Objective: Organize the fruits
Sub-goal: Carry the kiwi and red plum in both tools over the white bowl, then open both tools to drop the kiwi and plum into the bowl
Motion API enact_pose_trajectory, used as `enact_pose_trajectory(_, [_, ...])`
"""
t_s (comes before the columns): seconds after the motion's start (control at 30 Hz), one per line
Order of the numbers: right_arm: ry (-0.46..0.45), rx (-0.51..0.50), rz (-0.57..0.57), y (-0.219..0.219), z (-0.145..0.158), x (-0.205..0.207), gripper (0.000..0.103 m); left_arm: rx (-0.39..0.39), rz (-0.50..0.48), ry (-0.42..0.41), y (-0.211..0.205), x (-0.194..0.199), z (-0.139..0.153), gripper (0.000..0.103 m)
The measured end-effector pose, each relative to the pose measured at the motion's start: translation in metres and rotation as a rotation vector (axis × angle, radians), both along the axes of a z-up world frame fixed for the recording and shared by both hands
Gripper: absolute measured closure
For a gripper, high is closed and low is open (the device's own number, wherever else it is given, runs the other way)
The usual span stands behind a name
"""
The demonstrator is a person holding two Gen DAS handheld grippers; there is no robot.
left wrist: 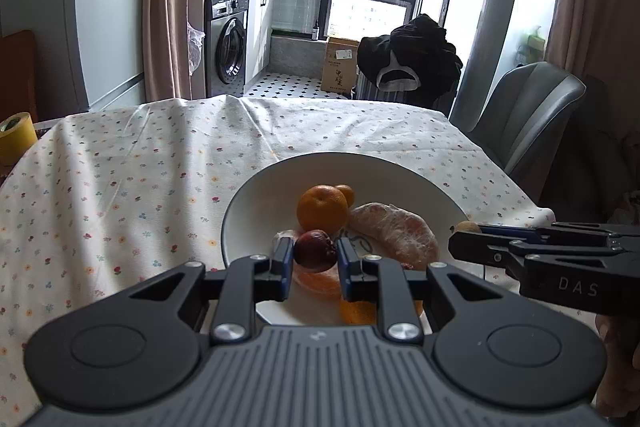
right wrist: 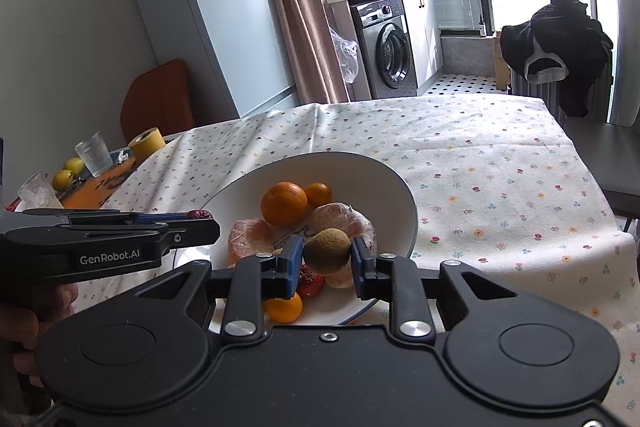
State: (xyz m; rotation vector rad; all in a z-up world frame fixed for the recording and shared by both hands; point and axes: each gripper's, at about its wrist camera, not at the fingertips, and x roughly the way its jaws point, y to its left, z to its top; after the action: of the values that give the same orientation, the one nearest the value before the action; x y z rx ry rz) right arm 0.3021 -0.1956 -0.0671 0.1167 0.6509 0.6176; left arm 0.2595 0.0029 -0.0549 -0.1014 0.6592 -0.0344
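1. Table (left wrist: 160,163): covered by a white floral cloth; its near edge is hidden behind the gripper bodies in both views.
2. White bowl (right wrist: 392,183): stands on the cloth and holds the fruit. Dark writing or a drawing on its floor is mostly covered and unreadable.
3. Left gripper (left wrist: 312,255): held level over the bowl's near rim, its blue-padded fingers closed narrowly on a dark red fruit (left wrist: 316,251). In the right wrist view it shows side-on, marked "GenRobot.AI", with part of a hand below it.
4. Right gripper (right wrist: 326,253): held level over the bowl's near side, clamped on a brown-green round fruit (right wrist: 326,251). In the left wrist view it shows side-on, lettered "DAS", cut off by the picture edge.
5. Wrapped peeled citrus pieces (left wrist: 396,231): lying in the bowl under clear film.
6. Large orange (left wrist: 322,213): in the bowl, touching a small orange (left wrist: 346,195) behind it.
7. Another small orange (right wrist: 285,309): at the bowl's near side, partly hidden by the gripper.
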Motion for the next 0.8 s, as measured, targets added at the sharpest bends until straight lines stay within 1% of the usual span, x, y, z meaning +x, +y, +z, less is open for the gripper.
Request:
enact_pose_trajectory(0.2, [0.016,-0.001,0.0,0.004,-0.003,0.011,0.079,-0.013,-0.012,0.009,0.0,0.016,-0.003,0.081])
enact_pose_trajectory(0.27, [0.017,-0.004,0.007,0.007,-0.004,0.014,0.079,-0.028,-0.006,0.0,0.003,0.019,-0.002,0.077])
enact_pose_trajectory(0.33, [0.018,-0.007,0.01,0.009,-0.004,0.017,0.079,-0.032,0.01,0.003,0.007,0.021,-0.001,0.077])
enact_pose_trajectory(0.47, [0.016,-0.007,0.015,0.012,-0.003,0.019,0.079,-0.027,0.04,0.011,0.014,0.019,0.0,0.077])
enact_pose_trajectory(0.63, [0.006,0.01,0.018,0.015,0.002,0.019,0.078,-0.017,0.045,0.025,0.018,0.012,0.002,0.075])
enact_pose_trajectory(0.7, [-0.001,0.027,0.023,0.016,0.004,0.018,0.072,-0.009,0.044,0.027,0.019,0.008,0.004,0.074])
enact_pose_trajectory(0.73, [-0.004,0.034,0.021,0.015,0.005,0.017,0.066,-0.005,0.043,0.028,0.02,0.006,0.005,0.072])
enact_pose_trajectory(0.77, [-0.004,0.036,0.015,0.015,0.006,0.017,0.063,-0.002,0.046,0.026,0.021,0.003,0.006,0.068])
enact_pose_trajectory(0.8, [-0.004,0.036,0.01,0.014,0.007,0.016,0.063,-0.002,0.052,0.024,0.022,0.001,0.006,0.066])
